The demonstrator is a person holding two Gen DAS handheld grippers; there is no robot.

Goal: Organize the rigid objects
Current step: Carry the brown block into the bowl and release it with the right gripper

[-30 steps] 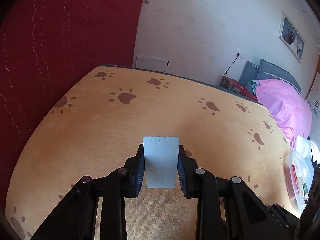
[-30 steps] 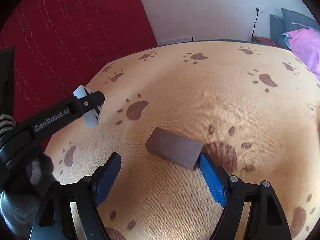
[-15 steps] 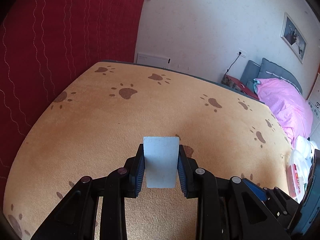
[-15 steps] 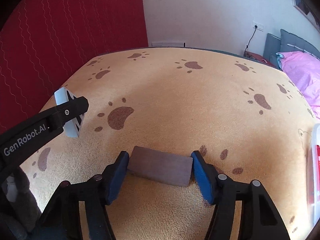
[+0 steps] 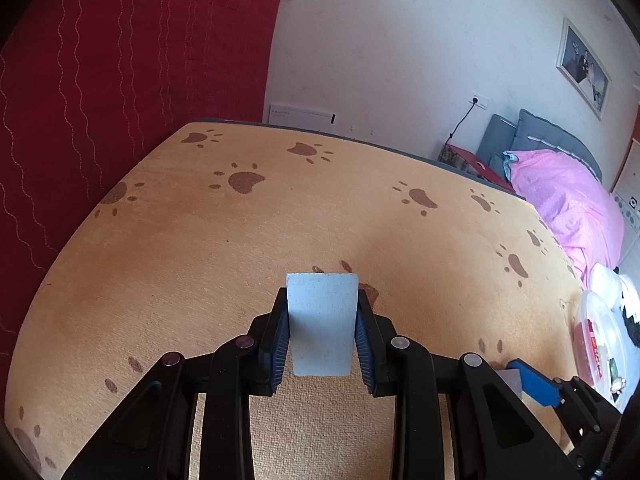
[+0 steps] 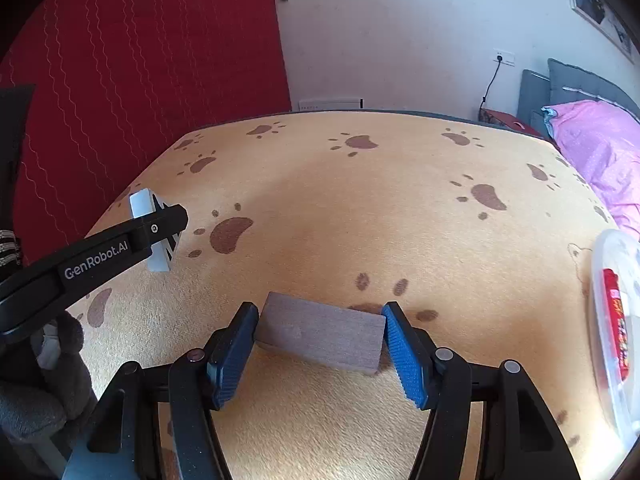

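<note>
A pale grey-blue block (image 5: 322, 320) stands upright between the pads of my left gripper (image 5: 322, 300), which is shut on it above the orange paw-print cloth (image 5: 280, 232). In the right wrist view that same left gripper (image 6: 160, 224) hangs at the left with the pale block (image 6: 140, 202) sticking out past its finger. A brown rectangular block (image 6: 320, 334) lies crosswise between the blue pads of my right gripper (image 6: 320, 314), and both pads touch its short ends. The block sits at or just above the cloth; I cannot tell which.
A clear plastic tub (image 6: 616, 320) with a red packet inside sits at the cloth's right edge, also the clear tub (image 5: 596, 344). A red curtain (image 6: 120, 80) hangs at the left and pink bedding (image 6: 600, 148) lies at the right. A gloved hand (image 6: 40, 380) holds the left gripper.
The right gripper came forward around the brown block and its jaws narrowed until the pads met the block's ends. The left gripper kept still with the pale block.
</note>
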